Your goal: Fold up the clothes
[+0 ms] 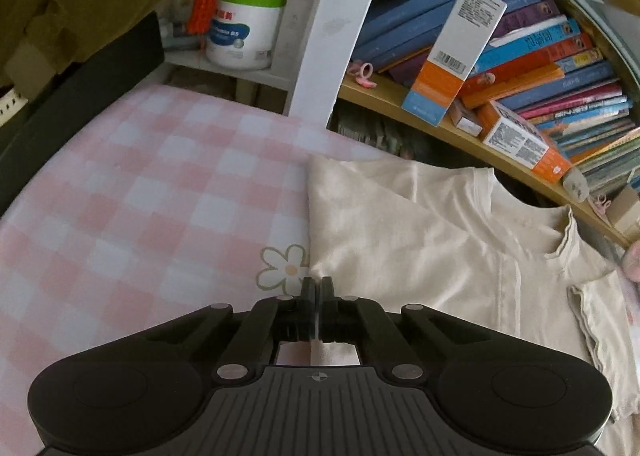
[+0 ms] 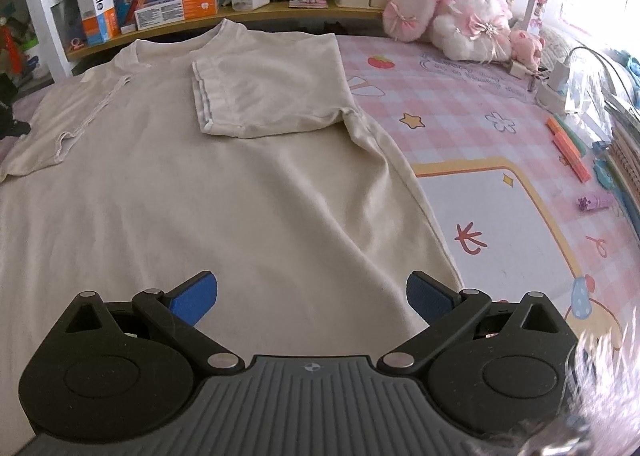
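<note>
The right gripper (image 2: 312, 296) is hovering, fingers spread, over the cream T-shirt (image 2: 240, 184); both sleeves are lying folded inward, body unfolded. The left gripper (image 1: 317, 288) is pinching its side edge.

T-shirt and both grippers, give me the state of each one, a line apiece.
T-shirt: spread flat on the pink checked bed sheet, both sleeves folded in over the body.
Left gripper: shut at the shirt's edge; a grip on the cloth is not visible.
Right gripper: open, above the shirt.
</note>
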Demonstrator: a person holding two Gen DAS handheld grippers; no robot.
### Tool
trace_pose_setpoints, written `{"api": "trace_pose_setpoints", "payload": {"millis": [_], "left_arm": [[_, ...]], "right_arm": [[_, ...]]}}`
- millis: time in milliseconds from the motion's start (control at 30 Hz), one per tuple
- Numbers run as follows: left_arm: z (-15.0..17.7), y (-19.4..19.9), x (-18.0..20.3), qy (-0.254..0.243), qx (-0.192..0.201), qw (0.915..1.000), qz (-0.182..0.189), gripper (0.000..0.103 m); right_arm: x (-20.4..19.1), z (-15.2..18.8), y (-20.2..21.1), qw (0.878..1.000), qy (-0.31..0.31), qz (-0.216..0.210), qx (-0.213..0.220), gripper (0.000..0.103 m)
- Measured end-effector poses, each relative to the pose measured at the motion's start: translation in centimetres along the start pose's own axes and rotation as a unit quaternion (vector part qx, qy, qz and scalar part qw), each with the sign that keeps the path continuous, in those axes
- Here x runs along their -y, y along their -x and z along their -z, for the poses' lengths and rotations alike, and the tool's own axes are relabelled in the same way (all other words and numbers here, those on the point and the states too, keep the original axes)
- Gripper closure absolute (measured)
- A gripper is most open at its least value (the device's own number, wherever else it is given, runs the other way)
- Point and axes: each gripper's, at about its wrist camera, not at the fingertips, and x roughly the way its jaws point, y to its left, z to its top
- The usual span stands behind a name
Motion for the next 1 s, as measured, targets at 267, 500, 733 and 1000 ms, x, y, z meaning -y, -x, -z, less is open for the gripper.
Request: {"api": "trace_pose_setpoints", "payload": {"millis": [267, 500, 733, 1000], "left_arm": [[-0.3, -0.2, 0.2, -0.003, 0.002, 0.9999, -0.017, 0.103], [0.2, 1.9, -0.1, -0.003, 0.011, 0.9997, -0.02, 0.084], [6.2, 9.7, 1.6, -0.038, 0.053, 0.9977, -0.017, 0.058], [15.4, 17.0, 4.0, -0.072, 0.039, 0.9932, -0.082, 0.025]], "right_arm": [[0.5, 0.1, 0.3, 1.0, -0.002, 0.007, -0.001, 0.001], [1.3, -0.2, 0.6, 1.0, 0.006, -0.006, 0.011, 0.001], [2.8, -0.7, 0.5, 0.999, 0.009, -0.026, 0.02, 0.001], [3.0, -1.0, -0.1, 0.995, 0.042, -0.085, 0.02, 0.001]]}}
